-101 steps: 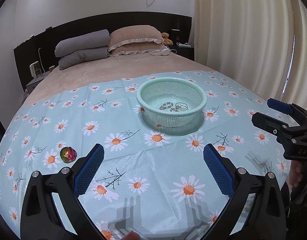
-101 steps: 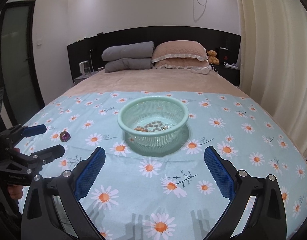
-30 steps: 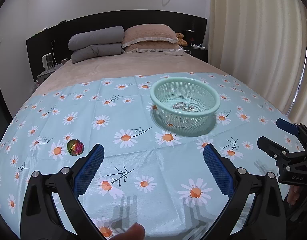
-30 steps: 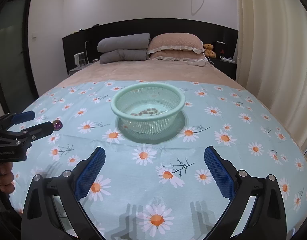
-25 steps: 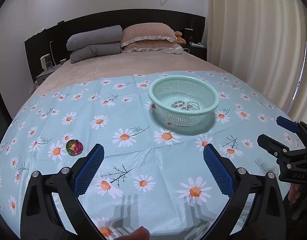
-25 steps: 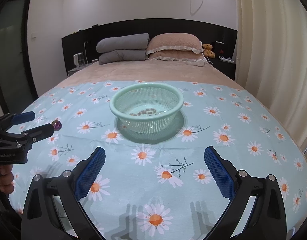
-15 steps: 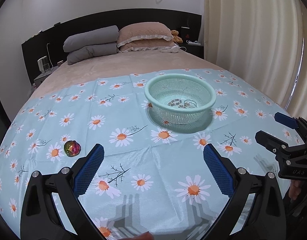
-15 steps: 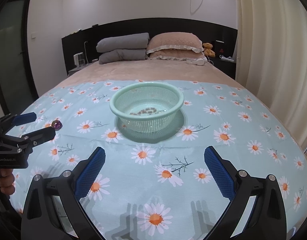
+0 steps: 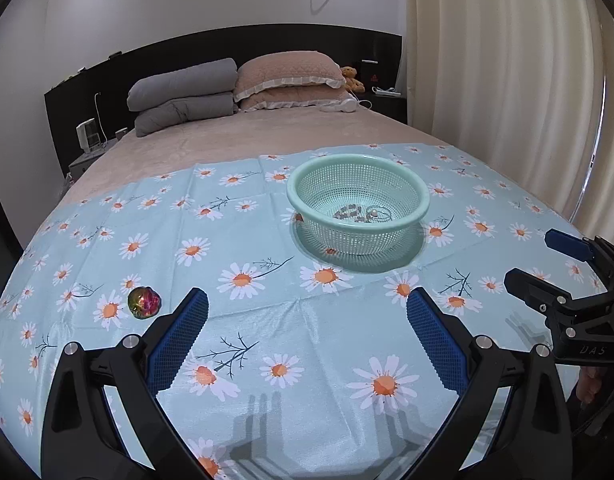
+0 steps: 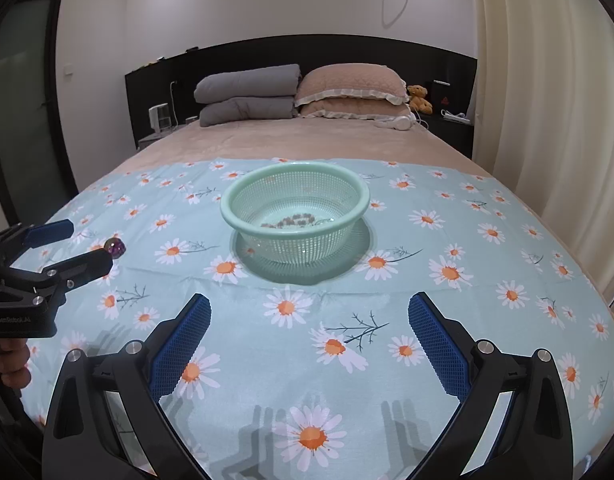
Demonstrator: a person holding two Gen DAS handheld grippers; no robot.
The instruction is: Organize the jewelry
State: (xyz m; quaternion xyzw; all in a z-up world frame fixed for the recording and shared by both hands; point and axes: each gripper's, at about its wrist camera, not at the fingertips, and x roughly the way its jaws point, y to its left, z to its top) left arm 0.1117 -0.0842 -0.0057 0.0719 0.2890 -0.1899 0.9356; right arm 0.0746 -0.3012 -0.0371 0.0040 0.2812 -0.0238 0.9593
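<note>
A: Surface noted: a bed [image 10: 291,140], its near half covered by a daisy-print cloth [image 9: 267,320]; pillows [image 10: 347,80] stacked at a dark headboard [image 10: 427,56], curtains [image 9: 507,80] to the right.

B: Jewelry [image 9: 357,214] is seen inside the green basket [image 9: 421,216] mid-cloth; an iridescent bead ball [image 9: 144,302] lies apart (far left).

A: Left gripper [image 9: 307,334] and right gripper [image 10: 309,334] are held wide apart above the cloth, nothing grasped.

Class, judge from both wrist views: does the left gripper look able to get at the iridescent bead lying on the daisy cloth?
Probably yes. The left gripper is open, and the bead lies alone on the daisy cloth just outside its left finger, nothing between them. A small leftward shift seems needed.
</note>
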